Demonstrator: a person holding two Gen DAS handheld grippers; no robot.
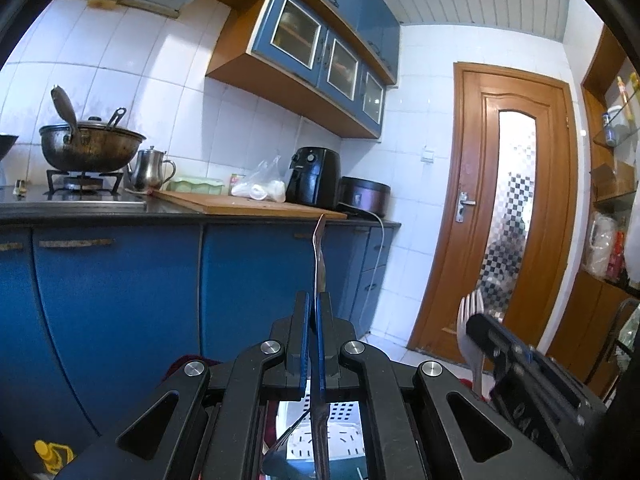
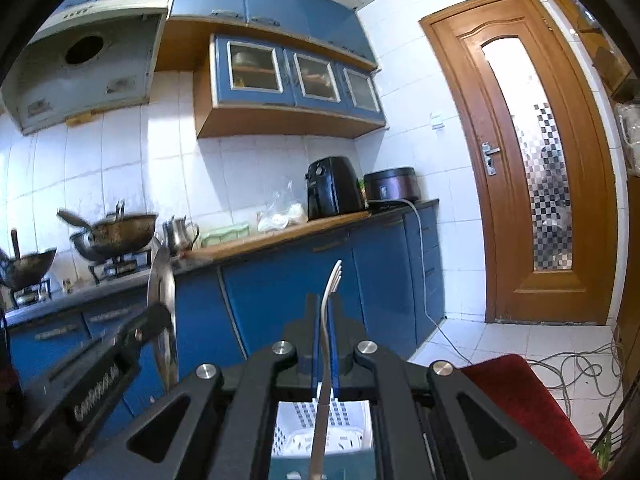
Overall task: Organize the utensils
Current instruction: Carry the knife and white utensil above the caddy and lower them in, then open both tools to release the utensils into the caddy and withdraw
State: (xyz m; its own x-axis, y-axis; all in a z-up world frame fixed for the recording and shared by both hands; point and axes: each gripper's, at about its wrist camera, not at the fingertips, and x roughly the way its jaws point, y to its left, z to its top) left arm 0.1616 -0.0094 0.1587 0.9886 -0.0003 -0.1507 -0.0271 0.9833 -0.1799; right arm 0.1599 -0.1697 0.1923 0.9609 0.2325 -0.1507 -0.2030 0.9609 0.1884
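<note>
My left gripper (image 1: pixel 316 300) is shut on a metal spoon (image 1: pixel 319 256), seen edge-on, its bowl end pointing up in front of the blue cabinets. The same spoon (image 2: pixel 161 280) shows broadside at the left of the right wrist view, held by the left gripper (image 2: pixel 154 314). My right gripper (image 2: pixel 326 304) is shut on a metal fork (image 2: pixel 331 280), tines up. That fork (image 1: pixel 469 312) and the right gripper (image 1: pixel 476 326) show at the lower right of the left wrist view. A white perforated basket (image 2: pixel 320 436) lies below both grippers, seen through the gripper frames.
Blue base cabinets (image 1: pixel 120 288) and a counter with a wooden board (image 1: pixel 248 204), wok on stove (image 1: pixel 90 146), kettle (image 1: pixel 150 168), air fryer (image 1: pixel 314 176) and rice cooker (image 1: pixel 366 196) stand ahead. A wooden door (image 1: pixel 504 208) is right. A red cloth (image 2: pixel 520 392) and cables (image 2: pixel 576 372) lie low right.
</note>
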